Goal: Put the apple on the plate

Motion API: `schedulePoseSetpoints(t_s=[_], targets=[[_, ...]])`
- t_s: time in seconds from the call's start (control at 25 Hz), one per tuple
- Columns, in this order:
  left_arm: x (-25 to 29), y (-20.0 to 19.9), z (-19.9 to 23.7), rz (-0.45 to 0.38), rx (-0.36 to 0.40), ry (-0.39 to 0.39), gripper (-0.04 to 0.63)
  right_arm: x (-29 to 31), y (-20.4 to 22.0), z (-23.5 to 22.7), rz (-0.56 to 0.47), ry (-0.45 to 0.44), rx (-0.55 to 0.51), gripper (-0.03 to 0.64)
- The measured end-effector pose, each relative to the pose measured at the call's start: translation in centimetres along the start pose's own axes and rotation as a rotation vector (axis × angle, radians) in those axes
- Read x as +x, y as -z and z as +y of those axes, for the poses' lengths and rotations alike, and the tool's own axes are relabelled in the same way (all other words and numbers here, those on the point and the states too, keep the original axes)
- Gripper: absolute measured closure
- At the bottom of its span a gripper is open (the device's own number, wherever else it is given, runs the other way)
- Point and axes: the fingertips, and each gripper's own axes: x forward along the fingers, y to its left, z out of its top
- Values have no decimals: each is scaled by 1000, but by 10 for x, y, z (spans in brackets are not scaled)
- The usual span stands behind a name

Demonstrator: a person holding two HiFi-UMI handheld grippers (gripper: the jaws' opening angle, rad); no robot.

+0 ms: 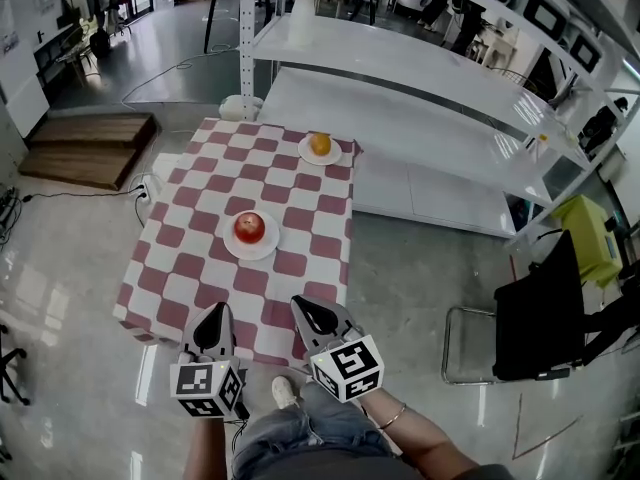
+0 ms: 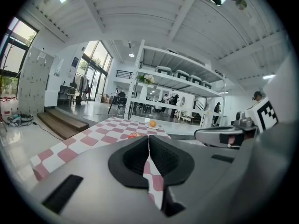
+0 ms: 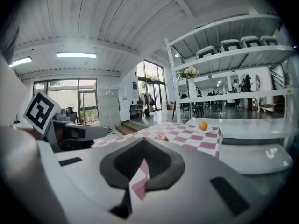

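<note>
A red apple [image 1: 249, 227] rests on a white plate [image 1: 264, 252] in the middle of the table with the red-and-white checked cloth [image 1: 200, 268]. An orange [image 1: 320, 144] lies on a second white plate [image 1: 305, 155] at the far right corner. My left gripper [image 1: 216, 312] and right gripper [image 1: 301, 304] hover side by side over the table's near edge, both shut and holding nothing, well short of the apple. The left gripper view shows the shut left gripper [image 2: 148, 137] with the apple [image 2: 133, 135] just beyond its tips. The right gripper [image 3: 143, 141] points past the apple [image 3: 161, 137] toward the orange [image 3: 203, 125].
White shelving [image 1: 430, 78] runs behind and to the right of the table. A black chair [image 1: 540, 318] stands on the floor at the right. Wooden steps [image 1: 90, 143] lie at the far left. The person's legs and a shoe [image 1: 284, 392] are below the grippers.
</note>
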Motion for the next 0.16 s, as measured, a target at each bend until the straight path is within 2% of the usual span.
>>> schedulePoseSetpoints(t_s=[0.16], targets=[[-2,-2,4,1,5,-1,577,-1,-1,1,-11,6,12,609]])
